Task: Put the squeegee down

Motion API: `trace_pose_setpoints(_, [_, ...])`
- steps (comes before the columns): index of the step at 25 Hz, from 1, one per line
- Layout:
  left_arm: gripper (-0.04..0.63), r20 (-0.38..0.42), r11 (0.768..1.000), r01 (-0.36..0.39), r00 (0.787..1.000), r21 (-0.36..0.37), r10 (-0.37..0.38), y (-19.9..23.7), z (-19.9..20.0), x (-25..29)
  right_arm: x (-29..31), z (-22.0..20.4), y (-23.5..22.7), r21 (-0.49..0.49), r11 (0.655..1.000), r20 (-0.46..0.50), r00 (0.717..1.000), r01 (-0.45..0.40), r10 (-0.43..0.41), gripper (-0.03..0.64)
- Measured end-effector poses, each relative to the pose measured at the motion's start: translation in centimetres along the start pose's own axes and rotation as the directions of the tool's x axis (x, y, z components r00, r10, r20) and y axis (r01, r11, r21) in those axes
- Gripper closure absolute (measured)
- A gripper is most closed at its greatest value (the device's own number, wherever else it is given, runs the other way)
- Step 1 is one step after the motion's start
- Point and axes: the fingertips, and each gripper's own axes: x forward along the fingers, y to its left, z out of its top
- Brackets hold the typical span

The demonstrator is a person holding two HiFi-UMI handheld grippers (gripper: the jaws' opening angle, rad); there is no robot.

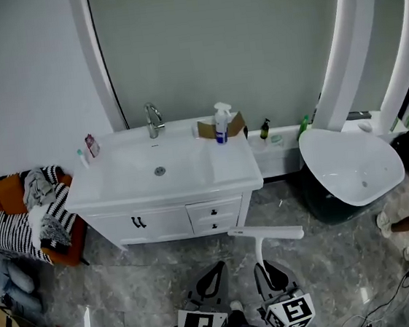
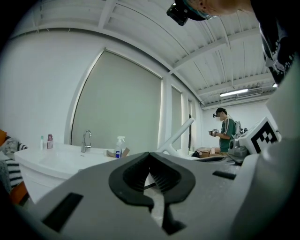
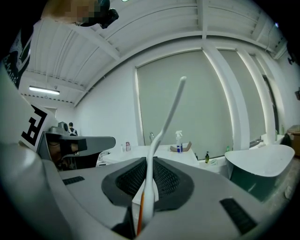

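The white squeegee (image 1: 265,233) stands upright in my right gripper (image 1: 265,266), its blade bar level above the jaws and in front of the vanity drawers. In the right gripper view its thin handle (image 3: 161,136) rises from between the jaws, and my right gripper (image 3: 149,163) is shut on it. My left gripper (image 1: 216,268) hangs just to the left, shut with nothing in it. The left gripper view shows that gripper (image 2: 150,155) closed, with the squeegee (image 2: 180,133) slanting up beyond it.
A white vanity (image 1: 193,190) with a faucet (image 1: 153,119) and a spray bottle (image 1: 220,124) stands ahead. A white bathtub (image 1: 352,168) is at the right, an orange chair piled with clothes (image 1: 31,215) at the left. A person (image 2: 227,131) stands farther off.
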Motion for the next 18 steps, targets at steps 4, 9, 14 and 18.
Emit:
trace_pose_setpoints(4, [0.591,0.036,1.0,-0.011,0.999,-0.008,0.012,0.2,0.9,2.8,1.4,0.9,-2.2,-0.008,1.0,0.004,1.0,-0.005,0.005,0.561])
trace_pose_setpoints(9, [0.591,0.062,0.999,-0.037,0.997,-0.025,0.039,0.5,1.0,4.8,2.5,1.3,-4.2,-0.013,1.0,0.003,1.0,-0.013,0.013,0.561])
trace_pose_setpoints(14, [0.591,0.052,0.999,-0.034,0.998,-0.012,0.035,0.8,1.6,5.9,3.3,1.4,-4.9,0.007,1.0,-0.004,1.0,-0.014,0.014,0.561])
trace_pose_setpoints(18, [0.591,0.055,0.998,-0.049,0.997,-0.032,0.05,2.5,1.3,6.8,4.9,1.0,-5.0,0.017,1.0,-0.023,1.0,-0.014,0.015,0.561])
